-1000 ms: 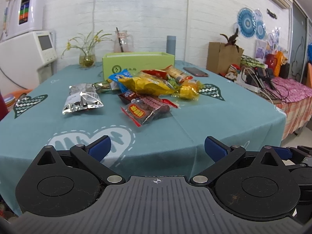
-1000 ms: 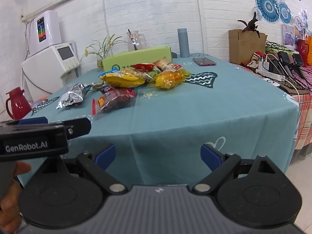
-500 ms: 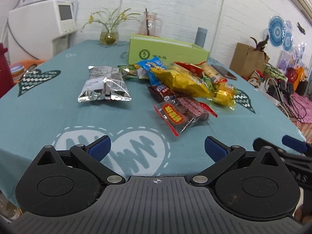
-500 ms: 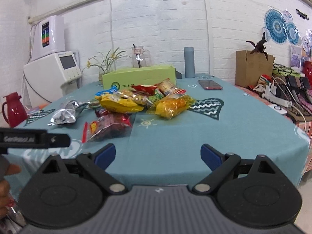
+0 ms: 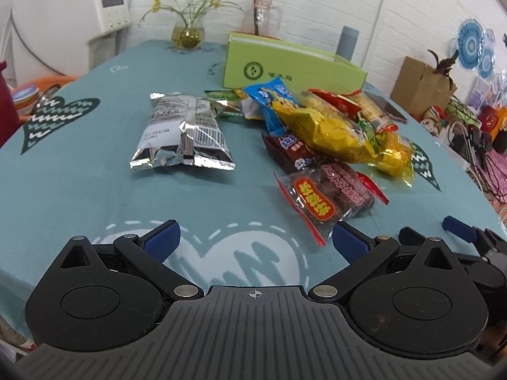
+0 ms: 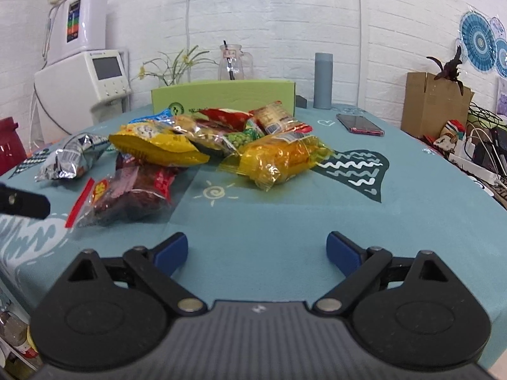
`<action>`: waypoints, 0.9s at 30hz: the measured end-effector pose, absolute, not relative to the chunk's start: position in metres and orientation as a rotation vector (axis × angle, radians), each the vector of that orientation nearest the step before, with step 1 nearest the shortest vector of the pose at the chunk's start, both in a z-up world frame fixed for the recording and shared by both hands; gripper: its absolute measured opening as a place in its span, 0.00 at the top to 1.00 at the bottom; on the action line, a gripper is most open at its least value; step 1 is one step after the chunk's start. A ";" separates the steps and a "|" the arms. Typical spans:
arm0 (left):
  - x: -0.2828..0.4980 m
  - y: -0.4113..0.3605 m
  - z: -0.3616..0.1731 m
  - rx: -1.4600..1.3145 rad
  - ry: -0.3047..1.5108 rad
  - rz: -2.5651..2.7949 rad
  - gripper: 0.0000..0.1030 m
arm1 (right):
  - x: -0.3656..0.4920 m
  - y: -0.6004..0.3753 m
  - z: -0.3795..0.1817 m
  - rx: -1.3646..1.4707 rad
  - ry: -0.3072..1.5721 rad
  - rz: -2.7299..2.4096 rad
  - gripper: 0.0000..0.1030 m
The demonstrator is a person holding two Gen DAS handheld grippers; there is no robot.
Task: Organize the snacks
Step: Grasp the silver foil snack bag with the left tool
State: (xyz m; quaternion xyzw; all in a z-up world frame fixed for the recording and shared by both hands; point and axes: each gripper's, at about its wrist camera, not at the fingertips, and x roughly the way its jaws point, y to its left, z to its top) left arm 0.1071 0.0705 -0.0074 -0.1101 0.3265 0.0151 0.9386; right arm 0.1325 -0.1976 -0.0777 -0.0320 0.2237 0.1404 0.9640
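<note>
- Left hand-held gripper [image 5: 253,240]: jaws spread wide, empty, over the table [image 5: 79,190].
- Right hand-held gripper [image 6: 257,251]: also spread wide, holding nothing.
- One silver foil bag [image 5: 182,136] lies apart, left of the pile.
- One dark red date packet [image 5: 326,196] lies nearest the left gripper.
- Piled behind: one yellow bag [image 5: 320,126], one orange-yellow packet [image 6: 279,158], and perhaps five more, overlapping too much to count.
- One green box [image 5: 291,66] stands behind the pile.

The left tool [image 5: 253,242] is matte black, with a ribbed central body, two rounded disc housings, silver pivot screws, a small white crosshair mark and blue fingertips [image 5: 161,240]. The right tool [image 6: 257,251] looks the same.
</note>
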 end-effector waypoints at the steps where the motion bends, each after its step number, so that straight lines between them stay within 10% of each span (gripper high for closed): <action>1: 0.111 0.075 -0.004 -0.226 0.668 0.030 0.10 | 0.135 -0.197 -0.072 -0.071 0.490 0.280 0.09; 10: 0.158 0.150 0.046 -0.208 0.593 0.076 0.10 | 0.139 -0.107 0.009 -0.132 0.386 0.694 0.10; 19: 0.207 0.205 0.021 -0.351 0.730 -0.054 0.12 | 0.221 0.032 -0.027 -0.255 0.593 0.907 0.10; 27: 0.230 0.202 -0.008 -0.408 0.815 -0.237 0.57 | 0.236 0.036 -0.036 -0.238 0.662 0.946 0.36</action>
